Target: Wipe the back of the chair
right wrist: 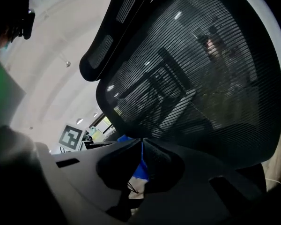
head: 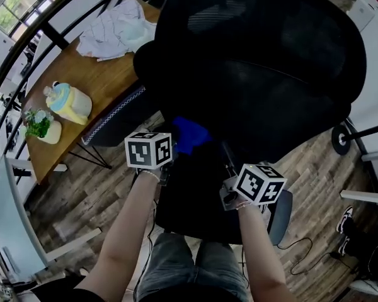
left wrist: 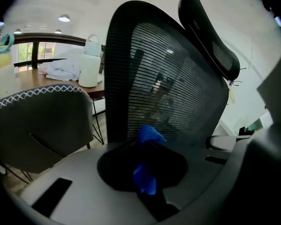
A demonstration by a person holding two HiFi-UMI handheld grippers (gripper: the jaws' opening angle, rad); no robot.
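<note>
Left hand-held gripper (left wrist: 144, 149) is clenched on a blue cloth (head: 189, 134), which pokes out past its tips at the foot of the chair back (head: 258, 61), low on the black mesh. Right hand-held gripper (right wrist: 141, 142) sits just beside it with its tips drawn together; blue shows through the slit behind them, and whether they pinch it I cannot tell. Beyond the chair stands a wooden counter (head: 104, 80) with crumpled white fabric (head: 116, 30).

Grey jeans (head: 183, 266), bare forearms (head: 123, 231), black-and-white marker cubes (head: 148, 150)
</note>
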